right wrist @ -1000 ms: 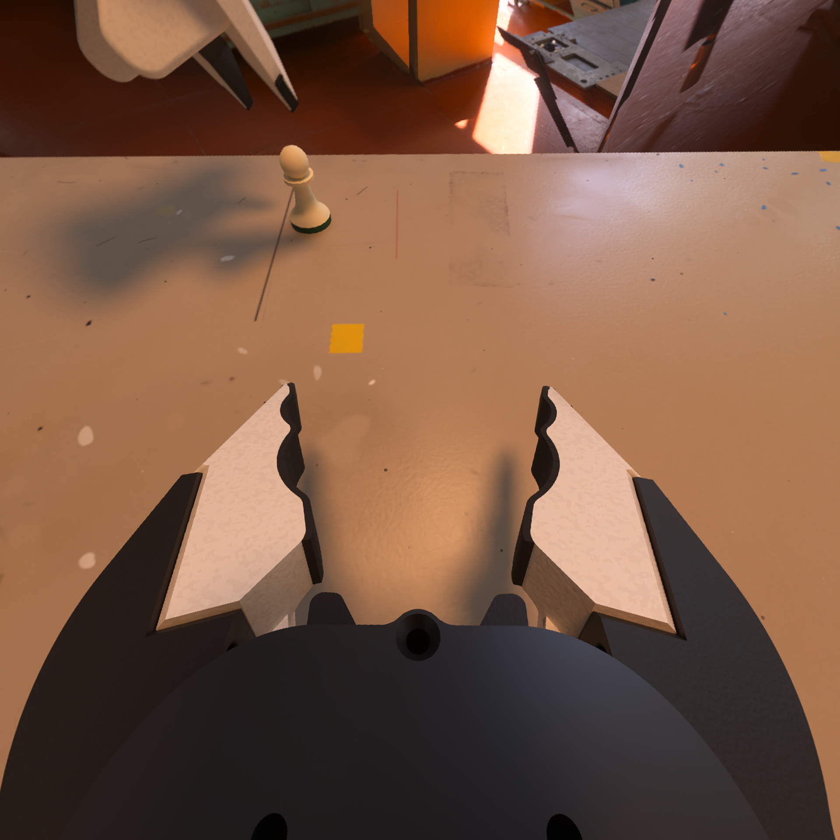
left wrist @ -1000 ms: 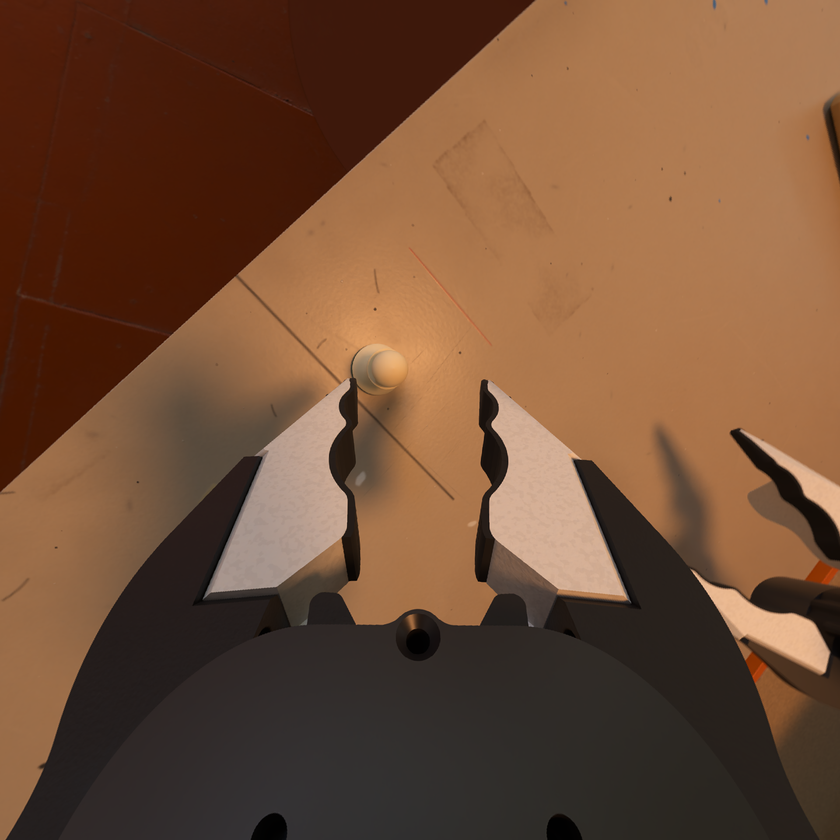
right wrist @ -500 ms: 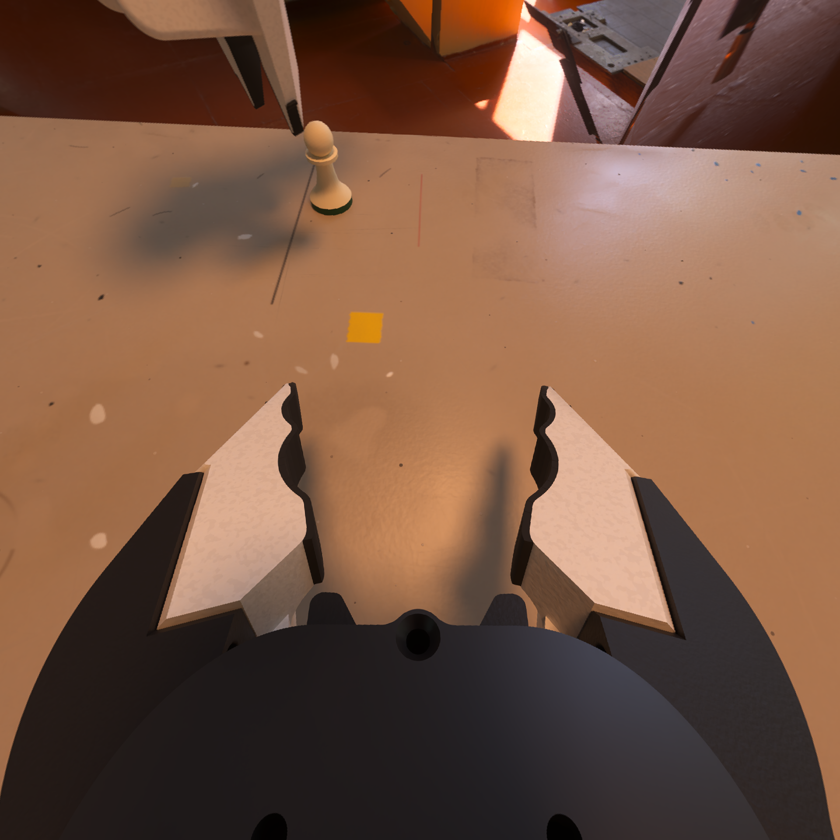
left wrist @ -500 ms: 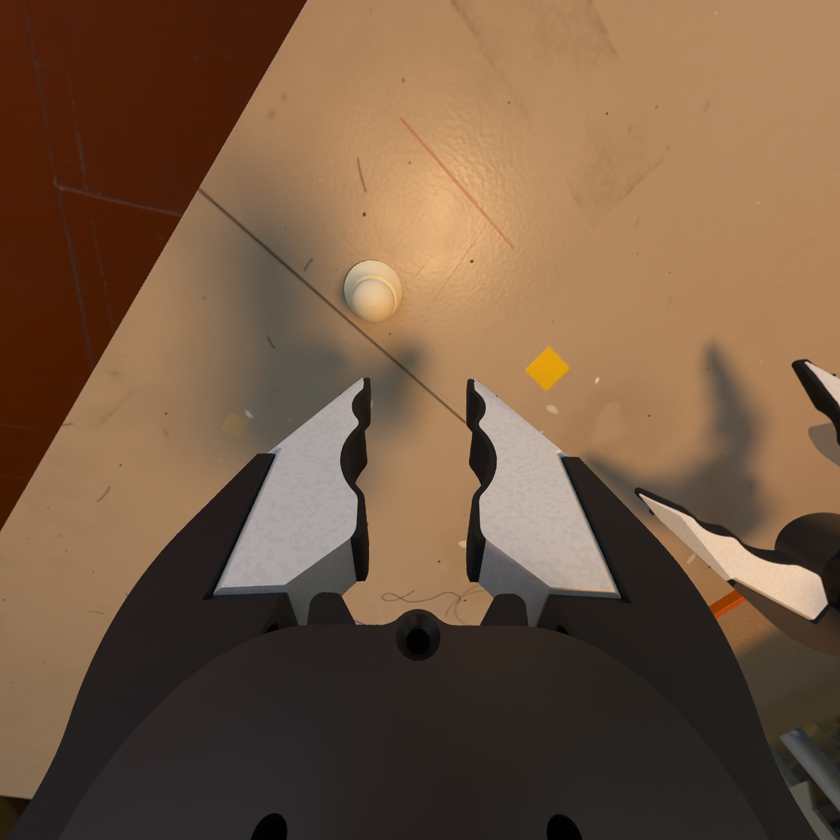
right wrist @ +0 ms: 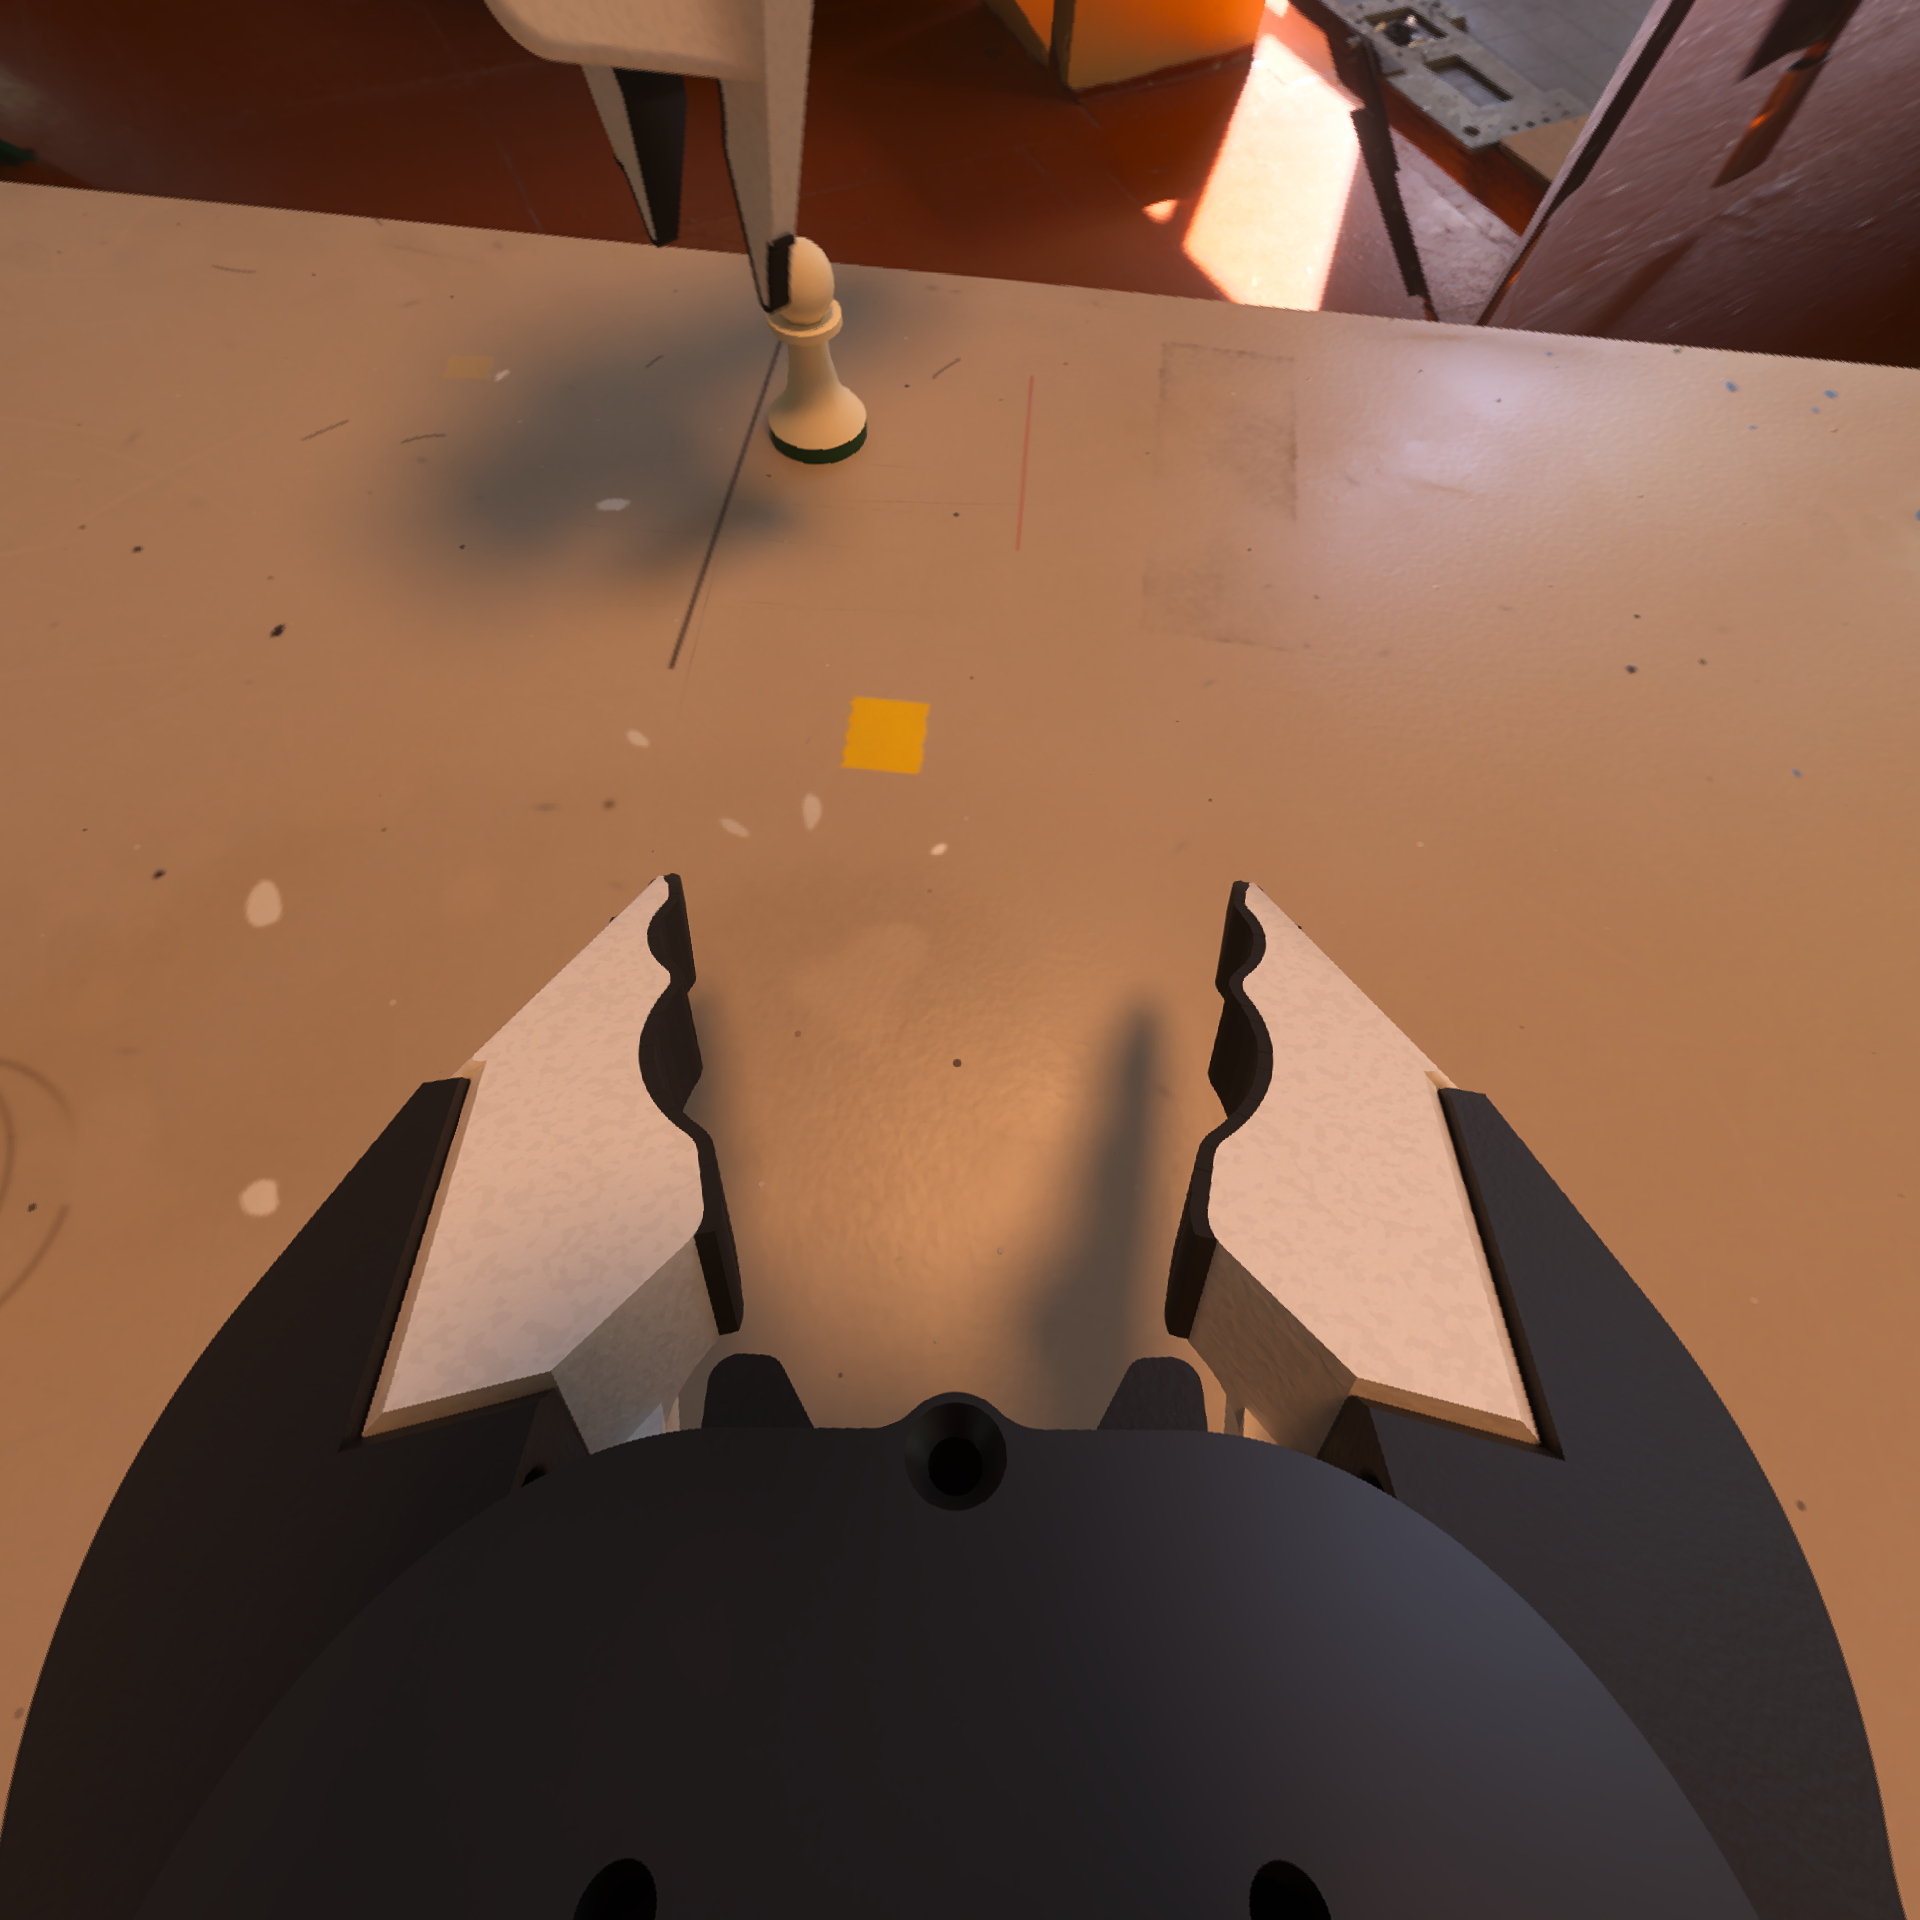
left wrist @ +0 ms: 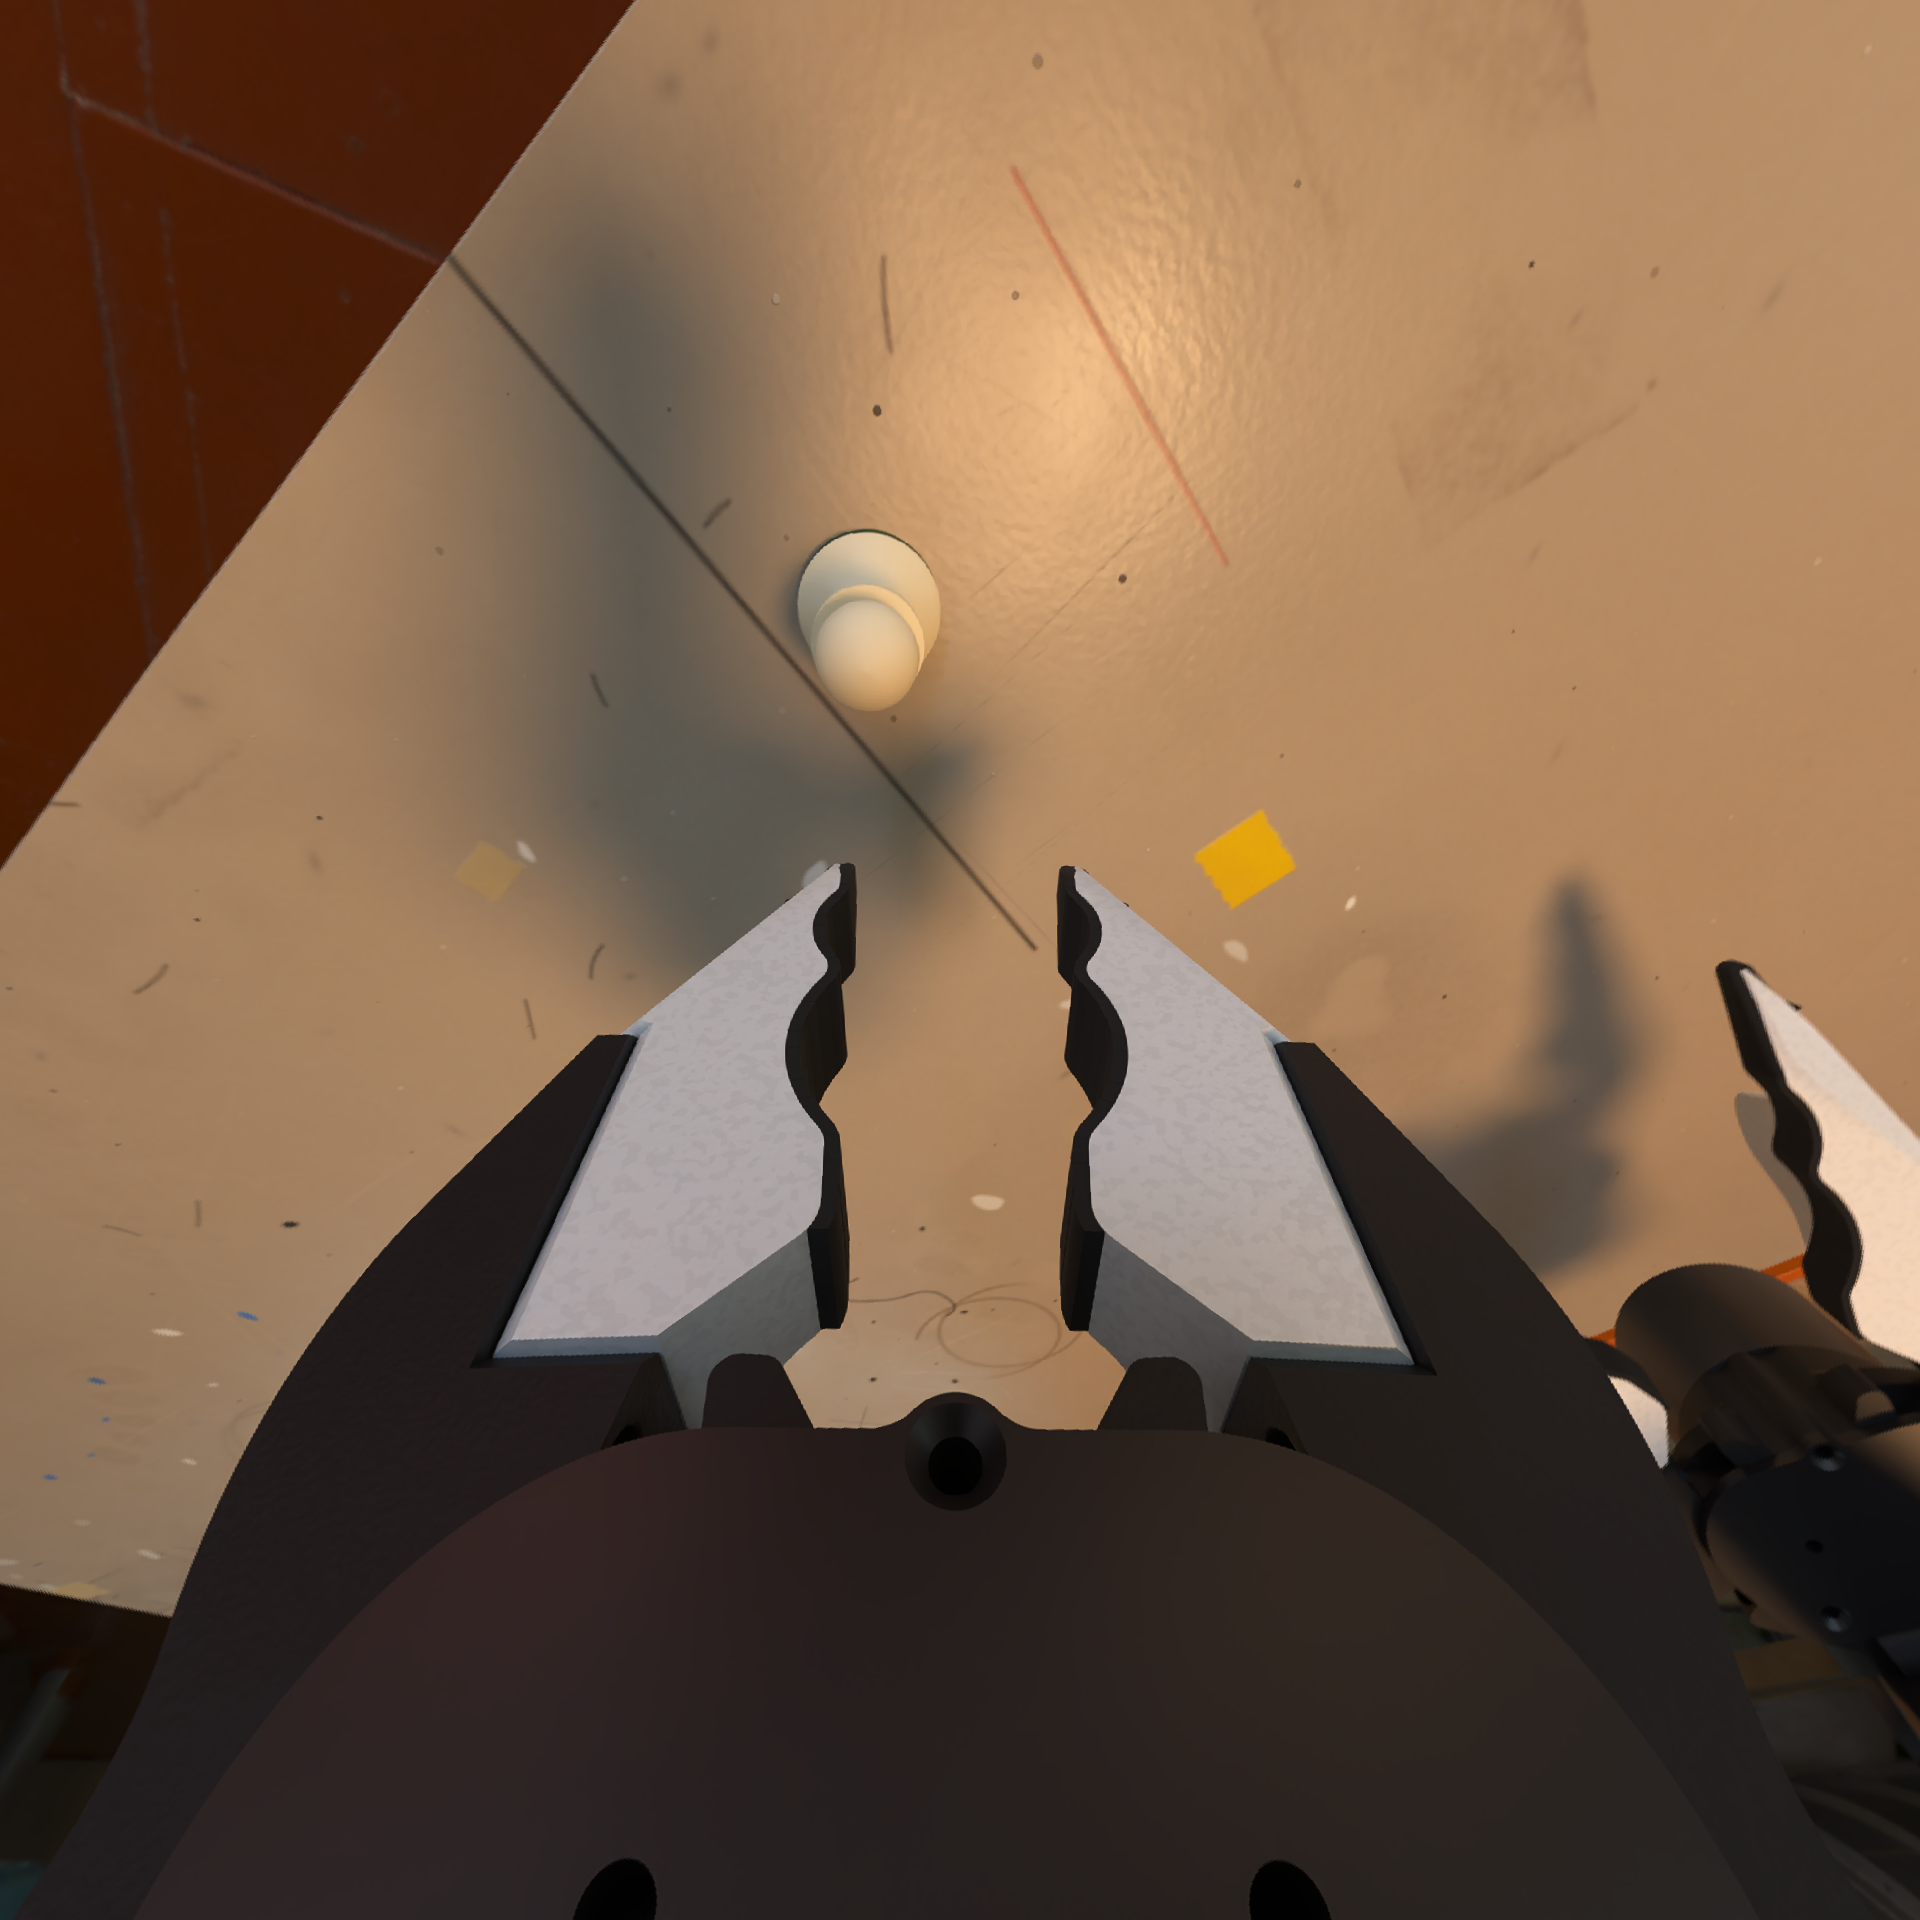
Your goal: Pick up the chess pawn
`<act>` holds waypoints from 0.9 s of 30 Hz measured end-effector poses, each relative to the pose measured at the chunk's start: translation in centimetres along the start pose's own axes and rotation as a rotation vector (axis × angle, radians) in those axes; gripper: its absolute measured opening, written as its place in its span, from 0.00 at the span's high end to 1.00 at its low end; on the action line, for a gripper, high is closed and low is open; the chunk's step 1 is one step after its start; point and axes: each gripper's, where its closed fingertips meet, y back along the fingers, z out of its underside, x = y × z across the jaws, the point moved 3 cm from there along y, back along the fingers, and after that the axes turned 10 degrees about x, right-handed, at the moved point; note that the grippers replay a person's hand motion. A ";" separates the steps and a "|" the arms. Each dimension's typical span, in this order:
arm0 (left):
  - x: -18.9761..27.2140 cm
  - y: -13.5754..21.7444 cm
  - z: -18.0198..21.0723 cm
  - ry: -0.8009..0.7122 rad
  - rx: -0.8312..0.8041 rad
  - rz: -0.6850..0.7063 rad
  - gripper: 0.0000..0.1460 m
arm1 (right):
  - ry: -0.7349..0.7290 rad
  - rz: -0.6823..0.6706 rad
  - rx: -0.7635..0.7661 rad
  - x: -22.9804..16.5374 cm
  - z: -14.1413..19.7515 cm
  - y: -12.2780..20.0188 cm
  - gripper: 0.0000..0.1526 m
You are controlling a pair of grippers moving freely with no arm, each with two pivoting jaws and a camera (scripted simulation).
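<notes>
Since a moment ago the left gripper (left wrist: 954, 883) has come lower and nearer to the pawn, and its white fingers with wavy black pads have closed in a little. They now stand a small way apart and hold nothing. One small cream chess pawn (left wrist: 868, 623) with a round head and a dark ring under its foot stands upright on the tan table (left wrist: 1455, 623), just ahead of those fingertips and near the far edge. From the other side, one finger (right wrist: 764, 135) seems to sit right beside the pawn's head. That is the danger, I think: a finger could bump the head and tip the pawn over, or push it off the edge. The right gripper (right wrist: 954, 883) waits well apart, wide open and empty. I count two grippers, one pawn, one bright yellow square (right wrist: 885, 736), one thin red line (right wrist: 1023, 462).
</notes>
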 end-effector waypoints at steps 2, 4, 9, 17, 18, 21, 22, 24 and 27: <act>0.3 -0.7 0.0 0.013 -0.005 -0.002 0.73 | -0.004 -0.013 -0.007 -0.2 0.2 -0.2 0.34; 0.2 -1.4 0.1 -0.024 -0.030 -0.053 0.73 | -0.001 -0.020 -0.016 -0.4 0.3 -0.4 0.34; -0.8 -2.1 -0.9 -0.072 0.054 -0.173 0.73 | 0.012 -0.029 -0.014 -0.6 0.3 -0.4 0.33; -1.5 -2.5 -2.1 0.063 0.251 -0.032 0.88 | -0.003 -0.037 -0.017 -0.5 0.3 -0.5 0.34; -1.7 -2.6 -2.2 0.085 0.279 -0.006 0.88 | -0.007 -0.038 -0.012 -0.4 0.2 -0.4 0.34; -2.2 -2.5 -2.0 0.065 0.303 0.086 0.88 | -0.019 -0.035 -0.004 -0.1 0.2 -0.2 0.34; -2.5 -2.4 -1.9 0.039 0.289 0.105 0.88 | -0.026 -0.046 -0.018 -0.1 0.3 0.0 0.35; -3.4 -2.1 -1.3 0.022 0.279 0.131 0.88 | -0.019 -0.121 -0.048 -0.4 0.3 0.5 0.38; -5.7 -1.3 0.2 0.014 0.258 0.203 0.88 | -0.033 -0.276 0.007 -1.6 -1.9 3.0 0.42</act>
